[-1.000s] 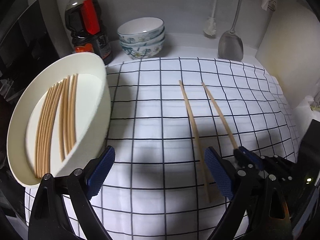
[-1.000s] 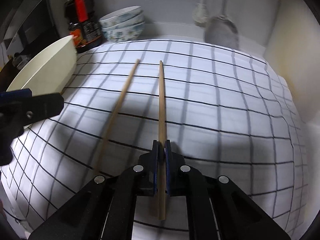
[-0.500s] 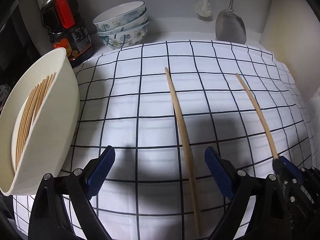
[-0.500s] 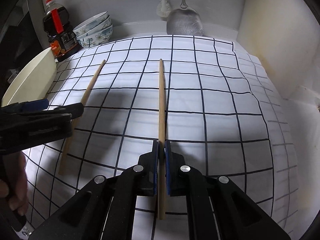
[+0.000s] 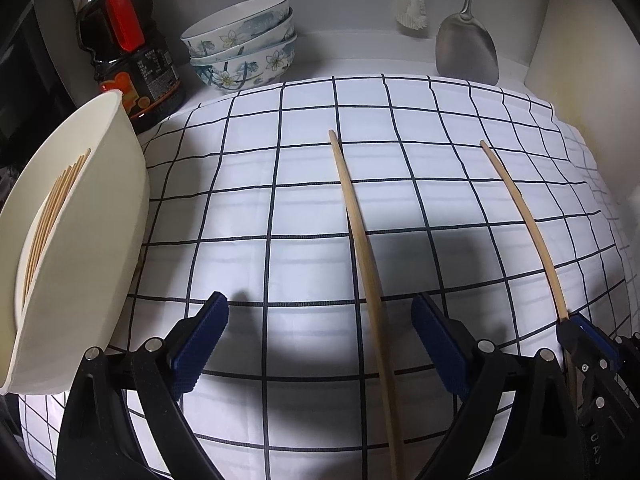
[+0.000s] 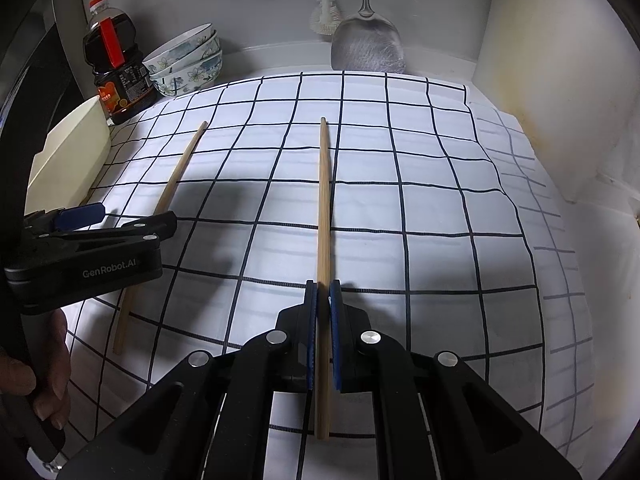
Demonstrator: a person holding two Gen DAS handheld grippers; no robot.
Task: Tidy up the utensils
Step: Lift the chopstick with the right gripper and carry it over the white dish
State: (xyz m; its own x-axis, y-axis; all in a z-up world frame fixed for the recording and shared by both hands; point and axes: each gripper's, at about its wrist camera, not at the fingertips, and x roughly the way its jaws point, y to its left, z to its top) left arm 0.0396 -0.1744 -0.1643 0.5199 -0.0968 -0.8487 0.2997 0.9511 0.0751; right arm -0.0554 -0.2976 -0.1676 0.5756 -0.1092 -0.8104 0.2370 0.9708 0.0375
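My right gripper [image 6: 323, 304] is shut on a long wooden chopstick [image 6: 323, 200] that points away over the checked cloth [image 6: 420, 200]. A second chopstick [image 5: 360, 240] lies on the cloth between the pads of my left gripper [image 5: 320, 340], nearer the right pad and touched by neither; this gripper is open. In the left wrist view the held chopstick [image 5: 528, 232] and the right gripper [image 5: 576, 332] show at the right. A cream bowl [image 5: 88, 264] holding several chopsticks [image 5: 52, 216] leans at the cloth's left edge.
At the back left stand a dark sauce bottle [image 5: 128, 52] and a stack of flowered bowls [image 5: 244, 44]. A metal spatula [image 5: 466, 48] and a brush [image 5: 412, 8] hang at the back wall. A pale panel [image 6: 560, 100] closes the right side. A hand [image 6: 40, 380] holds the left gripper.
The left gripper has come down toward the cloth over the loose chopstick. The right gripper has carried its chopstick to the right, away from the loose one. The bowl now sits further left in view.
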